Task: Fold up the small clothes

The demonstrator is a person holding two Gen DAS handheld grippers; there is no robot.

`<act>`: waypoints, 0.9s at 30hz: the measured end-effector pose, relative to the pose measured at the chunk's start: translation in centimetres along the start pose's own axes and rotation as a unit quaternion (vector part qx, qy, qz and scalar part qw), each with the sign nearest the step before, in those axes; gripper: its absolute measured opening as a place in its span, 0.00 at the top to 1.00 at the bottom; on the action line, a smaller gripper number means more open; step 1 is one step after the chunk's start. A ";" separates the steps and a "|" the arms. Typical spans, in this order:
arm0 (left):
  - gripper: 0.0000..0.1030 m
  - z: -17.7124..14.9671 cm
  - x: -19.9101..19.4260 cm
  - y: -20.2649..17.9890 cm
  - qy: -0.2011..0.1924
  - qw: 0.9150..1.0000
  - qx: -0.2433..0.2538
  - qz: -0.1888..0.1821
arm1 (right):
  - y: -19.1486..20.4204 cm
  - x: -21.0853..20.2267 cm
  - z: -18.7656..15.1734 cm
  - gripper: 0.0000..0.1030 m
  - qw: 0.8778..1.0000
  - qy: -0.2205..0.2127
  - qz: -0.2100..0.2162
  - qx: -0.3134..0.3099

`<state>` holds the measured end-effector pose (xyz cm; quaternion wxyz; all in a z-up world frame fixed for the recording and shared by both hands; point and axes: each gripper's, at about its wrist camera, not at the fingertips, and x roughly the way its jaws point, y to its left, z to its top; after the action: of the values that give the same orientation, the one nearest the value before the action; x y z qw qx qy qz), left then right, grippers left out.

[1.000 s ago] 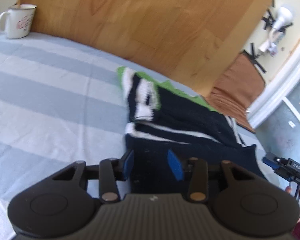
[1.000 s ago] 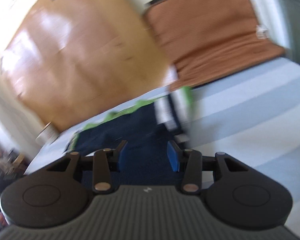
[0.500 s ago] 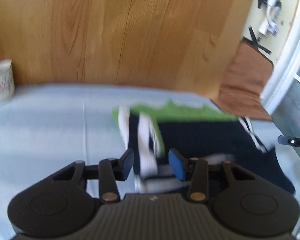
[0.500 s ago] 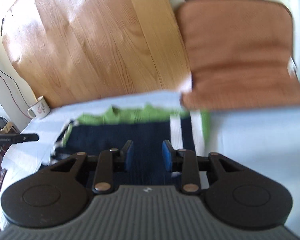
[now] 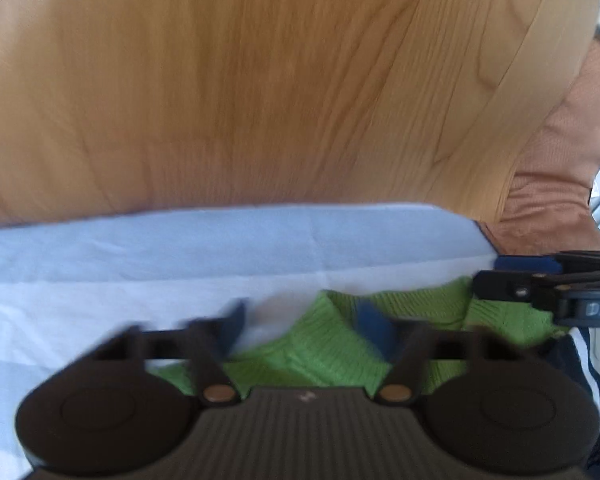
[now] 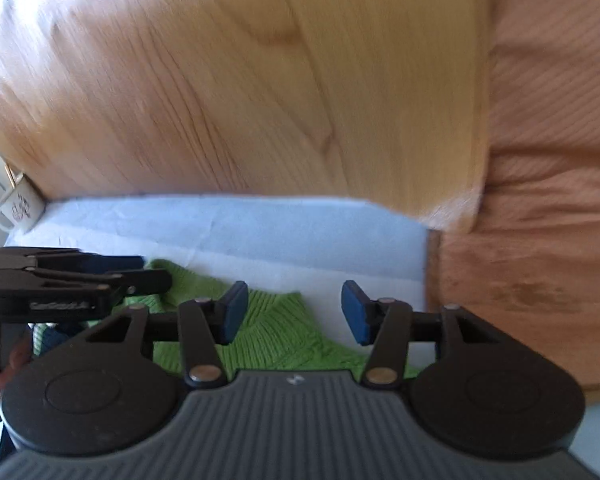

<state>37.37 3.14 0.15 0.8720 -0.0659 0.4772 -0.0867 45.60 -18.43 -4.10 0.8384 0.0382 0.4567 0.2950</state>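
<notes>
Right wrist: tongs [image 6: 294, 312] tilted over sweater [image 6: 276, 336].

A pale blue and white striped cloth [image 5: 220, 248] covered the desk. Behind it rose a wide wooden board [image 5: 260, 80] with a warm grain, blurred in both views. A white mug [image 6: 20, 206] with a faint print stood at the cloth's far left corner against the board. To the right lay a brown ribbed cushion [image 6: 540, 160].
</notes>
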 end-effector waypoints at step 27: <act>0.89 -29.8 -24.2 -7.5 -0.179 0.980 0.034 -0.074 | 13.1 -21.6 -31.2 0.89 0.972 -0.235 -0.009 -0.020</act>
<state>-1.22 0.02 5.53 0.9363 -0.0857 0.3037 -0.1542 6.11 -25.48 -1.75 0.9254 0.0860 0.2413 0.2792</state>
